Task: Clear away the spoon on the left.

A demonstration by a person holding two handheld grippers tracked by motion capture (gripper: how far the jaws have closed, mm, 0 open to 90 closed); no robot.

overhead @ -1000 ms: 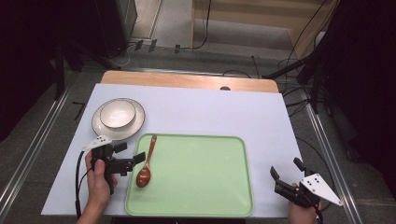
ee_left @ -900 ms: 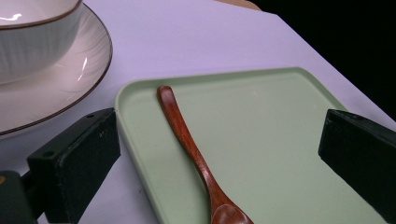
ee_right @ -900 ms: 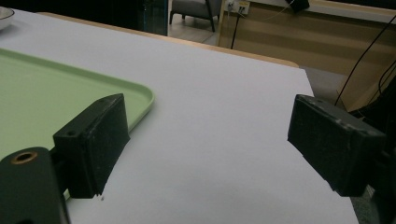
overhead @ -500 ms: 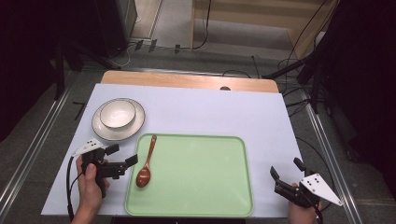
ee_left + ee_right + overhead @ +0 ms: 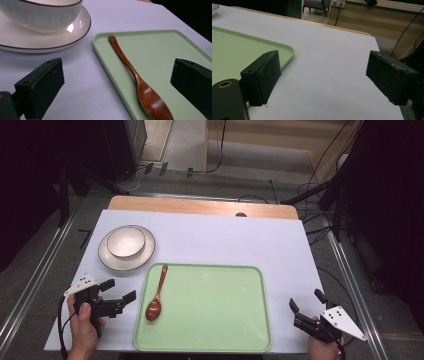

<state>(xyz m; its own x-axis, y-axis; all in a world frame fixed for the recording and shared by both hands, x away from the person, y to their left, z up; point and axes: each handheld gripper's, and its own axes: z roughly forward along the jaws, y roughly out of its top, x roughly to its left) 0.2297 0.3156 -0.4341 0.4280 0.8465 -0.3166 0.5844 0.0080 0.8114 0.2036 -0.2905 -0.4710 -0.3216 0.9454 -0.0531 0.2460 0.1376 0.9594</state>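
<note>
**Hand-held grippers released at both near corners, spoon lying on the tray**

Left hand-held gripper (image 5: 119, 292) sits low at the near left of the surface (image 5: 225, 245), its jaws spread wide with nothing between them, pointing toward the tray's left edge. From the left gripper view the two black jaws frame the wooden spoon (image 5: 136, 76), and neither jaw touches it.

That spoon (image 5: 156, 294) lies flat inside the green tray (image 5: 210, 340), along its left side, handle pointing away from the person and the darker bowl end nearer. The handle tip rests close to the tray's far left corner. The tray occupies the near middle of the surface, its long side running left to right, and its remaining floor is bare.

Just beyond the tray's far left corner stands a white plate (image 5: 107, 261) with a thin dark rim, and a white bowl (image 5: 126, 241) sits on it. In the left gripper view the bowl (image 5: 42, 15) and plate (image 5: 75, 32) rise close behind the left jaw, apart from the tray's edge (image 5: 100, 53).

The right hand-held gripper (image 5: 307, 307) is held at the near right corner, beside the tray's right edge, jaws likewise parted and empty. Its own view shows a corner of the tray (image 5: 287, 53) behind one jaw and bare white surface (image 5: 329, 75) between the two.

A person's hand (image 5: 82, 332) grips the left tool from below.
</note>
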